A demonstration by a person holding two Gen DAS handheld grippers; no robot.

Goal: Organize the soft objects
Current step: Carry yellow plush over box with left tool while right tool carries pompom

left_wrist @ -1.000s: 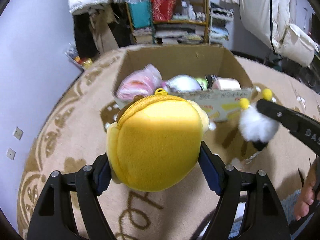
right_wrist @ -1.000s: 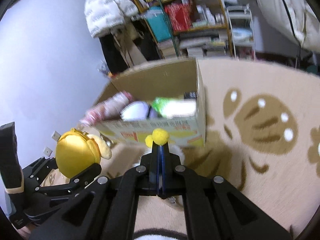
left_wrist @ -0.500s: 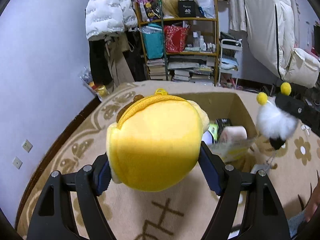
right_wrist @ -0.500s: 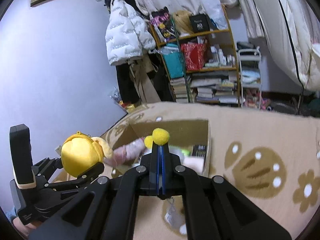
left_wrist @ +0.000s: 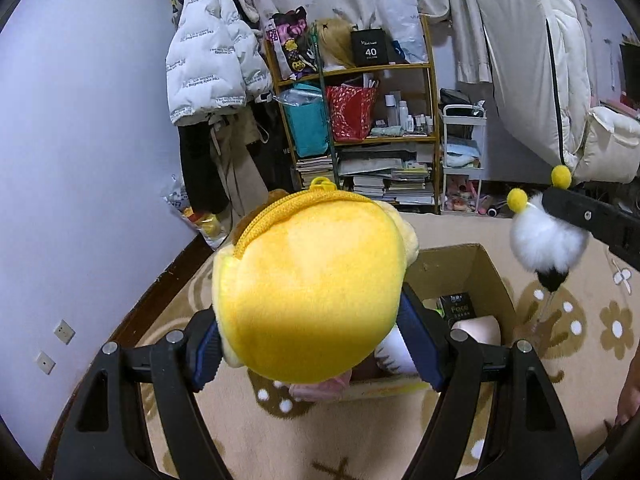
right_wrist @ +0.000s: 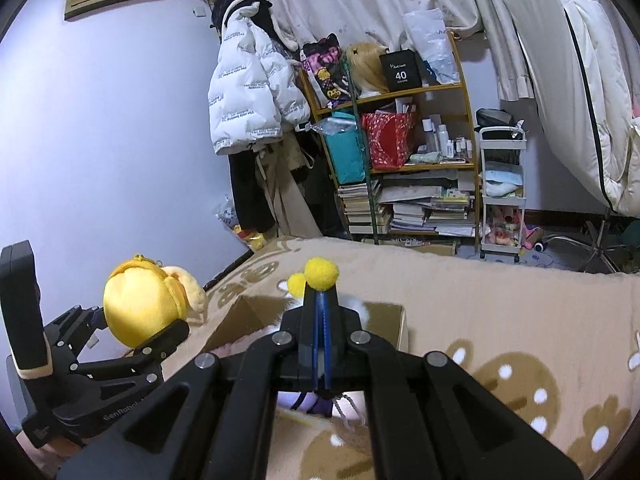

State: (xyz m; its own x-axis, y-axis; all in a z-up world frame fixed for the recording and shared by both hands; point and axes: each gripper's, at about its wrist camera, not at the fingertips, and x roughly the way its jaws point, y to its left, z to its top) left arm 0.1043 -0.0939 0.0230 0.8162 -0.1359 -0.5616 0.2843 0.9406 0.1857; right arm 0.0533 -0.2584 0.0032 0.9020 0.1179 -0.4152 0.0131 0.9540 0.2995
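My left gripper point(left_wrist: 312, 344) is shut on a round yellow plush pouch point(left_wrist: 308, 288) with a zip, held above the open cardboard box point(left_wrist: 468, 264) on the rug. The pouch also shows in the right wrist view point(right_wrist: 140, 312), left of the box point(right_wrist: 392, 316). My right gripper point(right_wrist: 320, 308) is shut on a white fluffy toy with yellow pompoms point(right_wrist: 320, 274); the toy point(left_wrist: 544, 240) hangs at the right in the left wrist view, beside the box. The box holds several soft items, mostly hidden by the pouch.
A beige patterned rug point(right_wrist: 500, 312) covers the floor. A cluttered shelf point(left_wrist: 372, 128) with books, a white cart point(left_wrist: 464, 160), hanging coats point(left_wrist: 212, 72) and a purple wall point(left_wrist: 80, 160) stand behind the box.
Both grippers have risen with their toys. The box now sits lower and smaller in both views, and more of the room behind shows.
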